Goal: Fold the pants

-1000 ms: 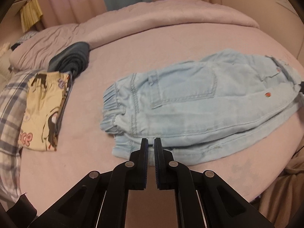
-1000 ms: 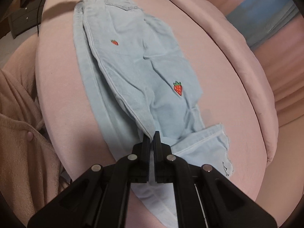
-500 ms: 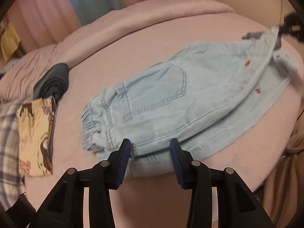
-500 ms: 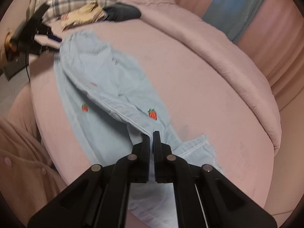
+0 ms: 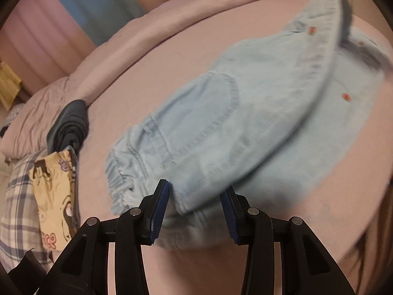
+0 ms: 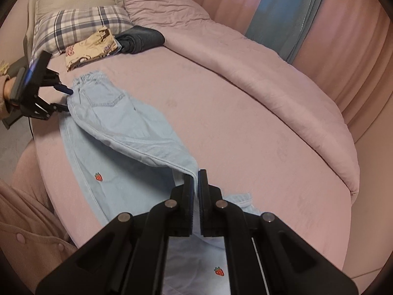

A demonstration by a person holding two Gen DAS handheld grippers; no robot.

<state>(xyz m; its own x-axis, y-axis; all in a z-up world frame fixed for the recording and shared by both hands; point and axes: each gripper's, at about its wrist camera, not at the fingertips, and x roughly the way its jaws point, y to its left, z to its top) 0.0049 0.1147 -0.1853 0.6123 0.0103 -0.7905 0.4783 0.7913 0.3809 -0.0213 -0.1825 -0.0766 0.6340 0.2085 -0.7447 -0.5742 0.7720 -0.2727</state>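
Observation:
Light blue denim pants (image 5: 245, 127) with small strawberry patches lie on a pink round bed (image 5: 172, 68). In the left wrist view my left gripper (image 5: 196, 196) is open, its jaws either side of the waist-end corner of the pants. In the right wrist view my right gripper (image 6: 195, 179) is shut on a fold of one pant leg (image 6: 137, 132) and lifts it off the lower leg. The left gripper (image 6: 59, 98) also shows there, at the elastic waistband.
A folded yellow printed garment (image 5: 54, 191), a dark folded garment (image 5: 71, 127) and a plaid pillow (image 6: 81, 24) lie near the head of the bed. A pink quilt (image 6: 258, 73) runs along the far side. Curtains hang behind.
My left gripper opened and moved in around the waist corner. My right gripper lifted the pant leg higher and drew it toward the waist.

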